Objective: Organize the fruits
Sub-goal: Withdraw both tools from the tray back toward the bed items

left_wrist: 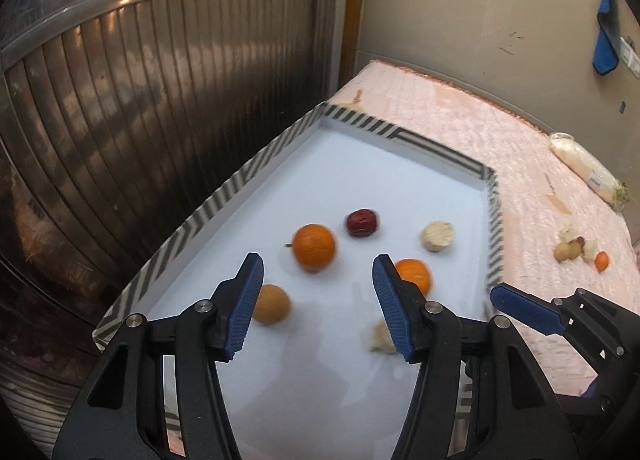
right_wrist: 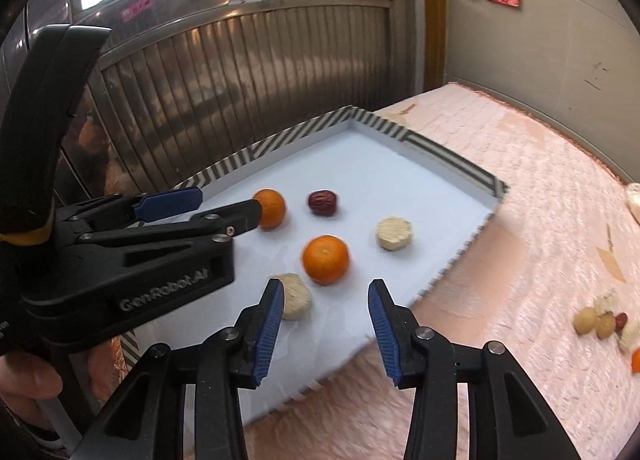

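a pink quilted bed cover [left_wrist: 460, 132] lies below a grey wall and a ribbed metal shutter door [left_wrist: 140, 108], and on it sits a shallow white tray with a black-and-white striped rim [left_wrist: 224, 196].

the left tool [left_wrist: 318, 300] hangs over the near part of the tray with its blue-padded jaws partly apart and nothing between them. just past its left pad lies a tan round fruit [left_wrist: 272, 304], and a larger orange tangerine [left_wrist: 314, 247] sits beyond the gap. a second orange tangerine [left_wrist: 414, 274] shows behind its right pad, with a pale fuzzy lump [left_wrist: 380, 336] low beside that pad.

the right tool [right_wrist: 326, 318] hovers at the tray's near right edge, jaws also partly open and empty. the pale lump [right_wrist: 296, 296] lies just beside its left pad and the nearer tangerine [right_wrist: 325, 259] just beyond the gap. farther in rest a wrinkled dark red date [right_wrist: 323, 203] and a cream flat-topped round piece [right_wrist: 394, 233], apart from each other.

well off to the right on the cover lies a small heap of mixed fruits [right_wrist: 604, 324], outside the tray. a clear bag of white stuff [left_wrist: 584, 166] lies near the wall.
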Demonstrator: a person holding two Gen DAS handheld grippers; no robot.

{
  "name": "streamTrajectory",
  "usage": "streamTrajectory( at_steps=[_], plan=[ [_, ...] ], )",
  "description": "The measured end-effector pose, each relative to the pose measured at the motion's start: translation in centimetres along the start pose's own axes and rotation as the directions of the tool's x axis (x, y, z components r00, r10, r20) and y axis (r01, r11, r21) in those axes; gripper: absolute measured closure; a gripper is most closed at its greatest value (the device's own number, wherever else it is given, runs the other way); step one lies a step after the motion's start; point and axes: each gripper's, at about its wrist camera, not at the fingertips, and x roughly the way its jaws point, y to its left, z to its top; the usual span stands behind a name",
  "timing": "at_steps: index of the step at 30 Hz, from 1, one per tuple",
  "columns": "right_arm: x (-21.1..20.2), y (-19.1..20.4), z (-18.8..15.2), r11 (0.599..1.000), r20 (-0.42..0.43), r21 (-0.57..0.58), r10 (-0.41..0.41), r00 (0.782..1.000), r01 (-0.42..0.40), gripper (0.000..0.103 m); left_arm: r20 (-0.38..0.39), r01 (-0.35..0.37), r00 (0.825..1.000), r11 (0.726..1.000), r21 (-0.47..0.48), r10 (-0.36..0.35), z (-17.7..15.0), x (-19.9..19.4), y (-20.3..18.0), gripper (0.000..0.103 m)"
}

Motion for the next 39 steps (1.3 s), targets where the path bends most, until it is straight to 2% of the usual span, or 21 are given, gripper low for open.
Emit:
streamTrajectory(
  at_steps=[13,22,31,39],
  plan=[
    [-4.4,-7.5,-3.1,0.984,0.022,0.147,-0.102,0.995,0.097,0.060,-0.001,0.106,0.994,0.986,0.130,-0.107,-0.1,-0.8,-8.4,0.046],
    [-8.0,-14.0,-6.2,0.946,0.010,0.266,-0.196,0.981,0.186,0.060,-0.029,0.177,0.984,0.959,0.222,-0.175,-0.6,-0.5,-15.2,0.046],
    [-10.1,-20.1,-8.2,0.905,-0.023,0.335,-0.271,0.962,0.263,0.060,-0.109,0.249,0.968,0.926,0.282,-0.227,-0.4,2.5,-21.4,0.046],
    [-8.8,-23.0,-8.5,0.905,-0.054,0.322,-0.276,0.960,0.278,0.060,-0.183,0.270,0.958,0.910,0.315,-0.221,0.1,6.8,-25.2,0.046]
  ],
)
